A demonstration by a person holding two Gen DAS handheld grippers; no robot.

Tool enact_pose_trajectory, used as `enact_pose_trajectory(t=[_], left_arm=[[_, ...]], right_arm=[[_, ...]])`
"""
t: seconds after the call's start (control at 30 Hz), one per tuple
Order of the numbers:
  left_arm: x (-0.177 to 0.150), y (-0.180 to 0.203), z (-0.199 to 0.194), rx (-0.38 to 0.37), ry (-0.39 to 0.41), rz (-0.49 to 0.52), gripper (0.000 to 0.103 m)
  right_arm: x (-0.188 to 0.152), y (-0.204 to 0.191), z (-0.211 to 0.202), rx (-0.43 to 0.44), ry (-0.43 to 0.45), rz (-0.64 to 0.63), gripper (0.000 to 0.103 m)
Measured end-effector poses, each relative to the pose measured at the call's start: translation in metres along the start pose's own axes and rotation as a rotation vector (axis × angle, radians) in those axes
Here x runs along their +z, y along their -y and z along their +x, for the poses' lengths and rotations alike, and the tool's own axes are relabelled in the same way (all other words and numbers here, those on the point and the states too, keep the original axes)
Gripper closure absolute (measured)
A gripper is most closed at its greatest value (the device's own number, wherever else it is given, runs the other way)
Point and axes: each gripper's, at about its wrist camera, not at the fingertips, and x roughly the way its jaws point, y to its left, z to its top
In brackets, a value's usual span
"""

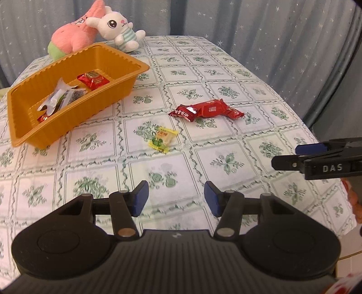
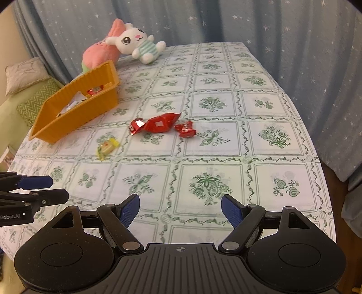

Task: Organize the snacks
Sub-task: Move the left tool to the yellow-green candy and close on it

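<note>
An orange tray [image 1: 126, 81] [image 2: 74, 113] on the table's left holds a red snack [image 1: 94, 79] and clear wrappers [image 1: 61, 97]. On the cloth lie three red wrapped snacks in a row [image 1: 207, 109] [image 2: 159, 125] and a yellow wrapped candy [image 1: 162, 139] [image 2: 106, 147]. My left gripper [image 1: 176, 200] is open and empty, well short of the candy; it also shows in the right wrist view [image 2: 43, 190]. My right gripper [image 2: 179, 211] is open and empty, near the table's front; it also shows at the right of the left wrist view [image 1: 294, 156].
A pink plush [image 1: 74, 34] [image 2: 101, 49] and a white bunny plush [image 1: 117, 27] [image 2: 138, 43] lie at the back left behind the tray. A blue starred curtain [image 1: 248, 20] surrounds the table. Cushions [image 2: 25, 74] lie far left. The floral tablecloth [image 2: 210, 183] drops off at the right edge.
</note>
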Motion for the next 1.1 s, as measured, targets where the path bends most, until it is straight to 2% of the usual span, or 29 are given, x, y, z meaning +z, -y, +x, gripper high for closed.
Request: enact_pose_trajectory(t=[0.57,0.77,0.87,1.03,1.1], left_arm=[[0.050,-0.009,0.070,0.020,-0.003,0.149,0.061],[0.058,-0.012,0.087,0.012,-0.023,0.161,0.066],[0.061,-0.014,0.093,0.001,-0.040,0.158,0.072],[0.061,-0.018,0.097,-0.010,-0.054,0.146,0.074],[0.061,-0.019,0.097,-0.014,-0.052,0.143,0.080]], right_arm=[[0.017,0.019,0.020,-0.033,-0.014,0.065,0.024],[0.020,0.025,0.025,-0.042,-0.024,0.084,0.024],[0.021,0.027,0.027,-0.045,-0.026,0.089,0.024],[0.025,0.028,0.032,-0.046,-0.030,0.086,0.024],[0.027,0.028,0.034,-0.043,-0.032,0.080,0.024]])
